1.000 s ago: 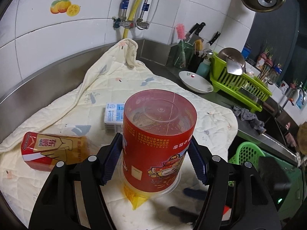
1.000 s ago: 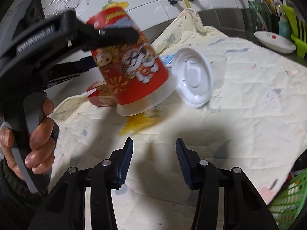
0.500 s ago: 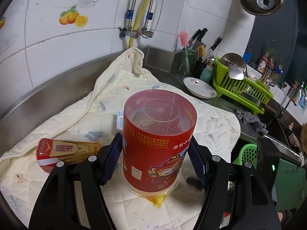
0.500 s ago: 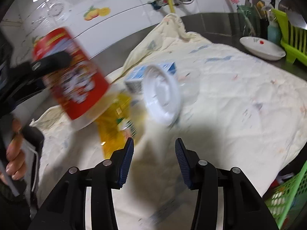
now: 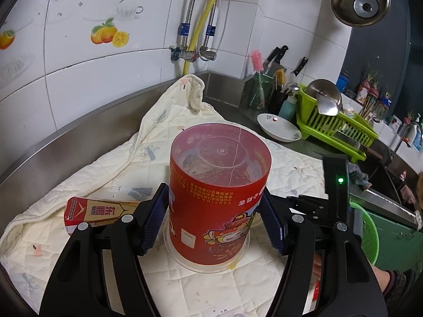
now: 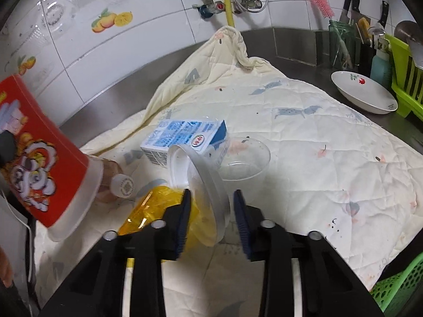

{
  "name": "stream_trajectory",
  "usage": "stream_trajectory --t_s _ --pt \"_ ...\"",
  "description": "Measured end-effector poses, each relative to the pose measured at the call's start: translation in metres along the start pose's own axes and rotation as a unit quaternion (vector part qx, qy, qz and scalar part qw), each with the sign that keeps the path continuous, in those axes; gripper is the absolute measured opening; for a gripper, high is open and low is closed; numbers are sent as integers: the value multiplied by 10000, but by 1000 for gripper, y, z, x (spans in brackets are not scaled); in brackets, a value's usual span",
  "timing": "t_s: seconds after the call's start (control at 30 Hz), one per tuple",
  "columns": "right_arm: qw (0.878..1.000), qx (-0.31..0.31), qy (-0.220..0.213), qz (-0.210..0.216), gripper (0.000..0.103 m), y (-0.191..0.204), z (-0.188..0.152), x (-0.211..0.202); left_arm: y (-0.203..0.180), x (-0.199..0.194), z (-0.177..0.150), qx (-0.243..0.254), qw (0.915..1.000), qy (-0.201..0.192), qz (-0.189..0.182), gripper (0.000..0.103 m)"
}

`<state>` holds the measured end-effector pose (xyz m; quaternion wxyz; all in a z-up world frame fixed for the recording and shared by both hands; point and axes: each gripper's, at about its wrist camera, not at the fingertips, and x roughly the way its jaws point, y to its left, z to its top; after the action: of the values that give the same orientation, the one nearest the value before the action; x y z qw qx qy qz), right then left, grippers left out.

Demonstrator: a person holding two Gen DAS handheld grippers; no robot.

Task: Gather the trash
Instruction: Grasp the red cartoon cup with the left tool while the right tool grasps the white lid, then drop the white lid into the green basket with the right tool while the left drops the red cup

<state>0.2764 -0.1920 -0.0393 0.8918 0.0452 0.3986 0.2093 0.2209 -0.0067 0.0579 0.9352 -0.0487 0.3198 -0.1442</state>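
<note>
At the far left of the left wrist view a red-and-gold drink carton (image 5: 87, 210) is seen lying on the quilted cloth (image 5: 79, 163) that covers the table. To its right, the red cup (image 5: 219, 198) is pinched upside down between the pads of the left tongs (image 5: 215, 222), its clear rim hanging just above the cloth. In the right wrist view that cup (image 6: 39, 163) is seen tilted at the left edge; beside it lie a small bottle (image 6: 116, 179) and a yellow wrapper (image 6: 158, 206). The right tongs (image 6: 210, 219) are closing around the white lid (image 6: 208, 187), which stands on edge between the pads, apparently untouched yet. Behind lie a blue milk carton (image 6: 185, 137) and a clear cup (image 6: 246, 161). The lid's pick-up seems to be in hand; next, a firm pinch is needed before carrying it toward the green basket (image 6: 399, 290).
</note>
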Motion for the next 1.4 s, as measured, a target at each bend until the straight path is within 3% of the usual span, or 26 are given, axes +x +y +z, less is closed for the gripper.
stream_trajectory --t_s 0.07,0.3,0.67,0.97,1.23,1.4 --pt "10000 -68 -22 -35 12 2 -2 -1 0 0 -1 8 10000 7 6 66" --pt "9994 -87 -335 -84 12 2 -17 -32 -1 3 -6 -36 10000 65 -57 66" --pt "9953 -3 -678 -697 12 -28 -46 -108 -34 -4 -9 139 9991 2 -390 66" --pt "9850 446 -602 -1554 12 -95 -99 -183 -89 -4 -20 392 9953 95 -877 66" --pt "9636 1079 -220 -2438 13 -175 -160 -233 -150 6 -35 705 9881 298 -1336 66" --pt "9527 1495 -98 -2645 14 -210 -191 -250 -198 17 -47 944 9805 495 -1650 66"
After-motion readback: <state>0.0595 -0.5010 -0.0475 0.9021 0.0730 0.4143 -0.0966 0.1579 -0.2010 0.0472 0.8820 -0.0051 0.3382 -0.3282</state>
